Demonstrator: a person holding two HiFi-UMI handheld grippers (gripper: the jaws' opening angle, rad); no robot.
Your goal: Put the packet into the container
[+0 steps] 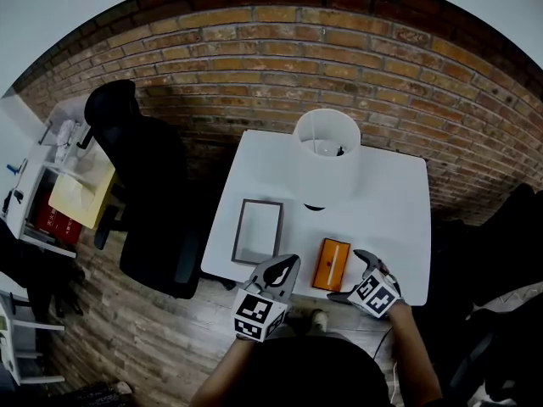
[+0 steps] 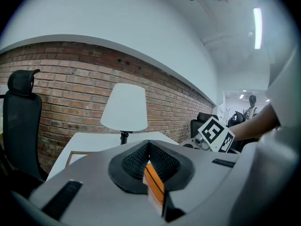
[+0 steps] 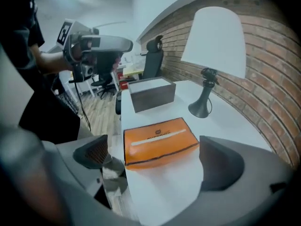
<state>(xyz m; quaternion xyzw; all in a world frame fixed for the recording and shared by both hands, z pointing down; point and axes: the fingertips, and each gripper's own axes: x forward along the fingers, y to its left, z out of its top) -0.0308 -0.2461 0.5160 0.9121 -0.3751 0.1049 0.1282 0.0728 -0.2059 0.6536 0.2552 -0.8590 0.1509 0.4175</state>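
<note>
R gripper [image 3: 159, 166] fingers wide w/ orange packet [image 3: 159, 139] end between them on table [image 1: 399, 227]; L gripper [image 2: 148, 149] fingers pressed together.

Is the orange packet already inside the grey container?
No, the orange packet lies flat on the white table, apart from the container.

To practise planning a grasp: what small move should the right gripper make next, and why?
Probably ease the right gripper forward and down until its jaws straddle the flat orange rectangular packet. The jaws stand wide open and the packet lies untouched on the white table just ahead, not yet in the grey rectangular container.
</note>
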